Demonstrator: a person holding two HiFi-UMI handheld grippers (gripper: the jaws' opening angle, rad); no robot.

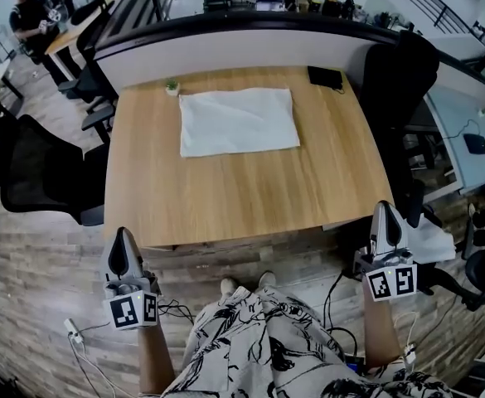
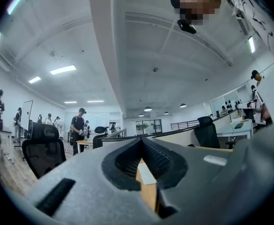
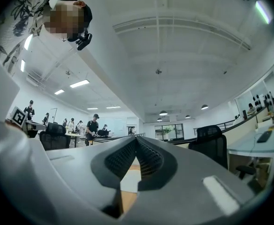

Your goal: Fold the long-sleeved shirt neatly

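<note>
— Lying where, the long-sleeved shirt?
— Folded into a white rectangle, flat on the far half of the tabletop.
— Any containers?
— One small pot just beside the shirt's far left corner, a green plant in it.
— And the grippers?
— The left hand-held gripper and right hand-held gripper hang off the near edge, well apart from the shirt, jaws together, nothing between them.
</note>
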